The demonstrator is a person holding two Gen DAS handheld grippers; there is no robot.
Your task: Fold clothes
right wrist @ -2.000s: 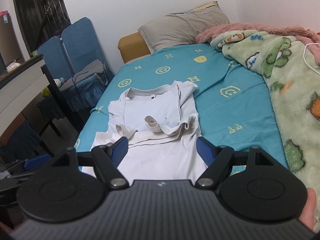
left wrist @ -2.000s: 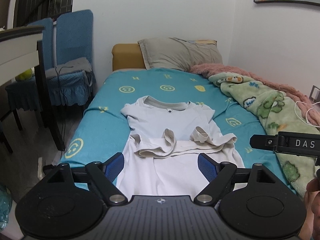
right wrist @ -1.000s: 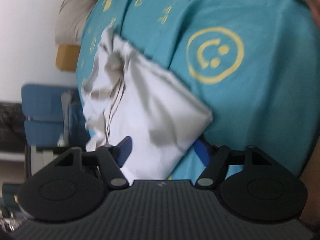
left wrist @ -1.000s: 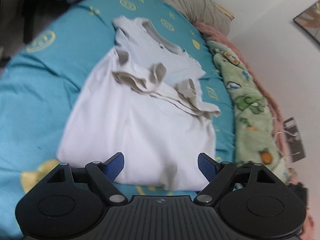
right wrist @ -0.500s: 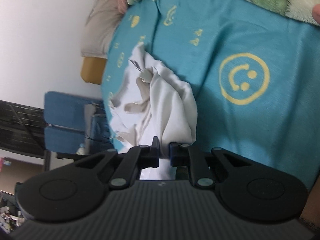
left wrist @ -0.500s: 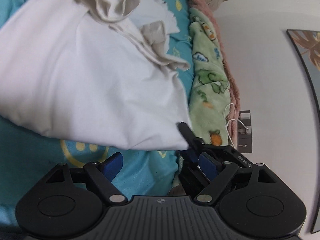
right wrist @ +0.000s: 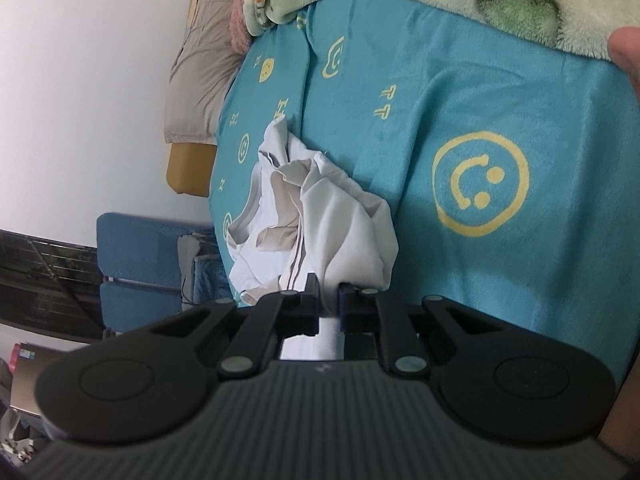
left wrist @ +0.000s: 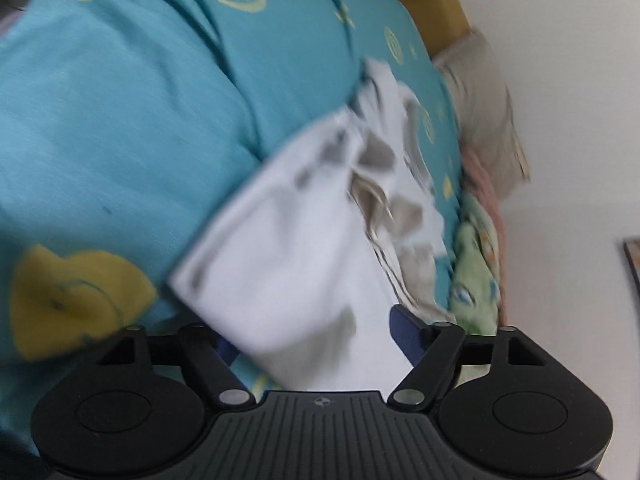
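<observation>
1. Left wrist view, blurred by motion: the left gripper (left wrist: 316,340) sits low at the near edge of the bed, its blue-padded fingers (left wrist: 404,326) spread wide apart. The near hem of the white T-shirt (left wrist: 304,264) lies between them, but nothing is pinched. Half a second ago this gripper looked across the shirt at the other tool; now it has swung round so the hem corner fills the gap between its fingers.

2. Same view, room to move: the teal bedsheet (left wrist: 120,120) is bare to the left of the shirt. To the right lie a green blanket (left wrist: 476,276) and, further off, a grey pillow (left wrist: 484,120) against the wall. The sleeves are bunched at the shirt's far end.

3. Right wrist view, sharp: the right gripper (right wrist: 328,304) is clamped on a fold of the shirt's hem, white cloth showing between its fingertips. It held this corner half a second ago and still does; one second ago it was open. The shirt rises in a ridge from the sheet toward the grip.

4. Same view, room to move: bare sheet stretches to the right, the blanket's edge bounds the far side, and blue chairs (right wrist: 136,264) stand beyond the bed's left side.

5. Judgement: one hem corner is secured and the other is about to be taken, likely before the hem is carried toward the collar.
</observation>
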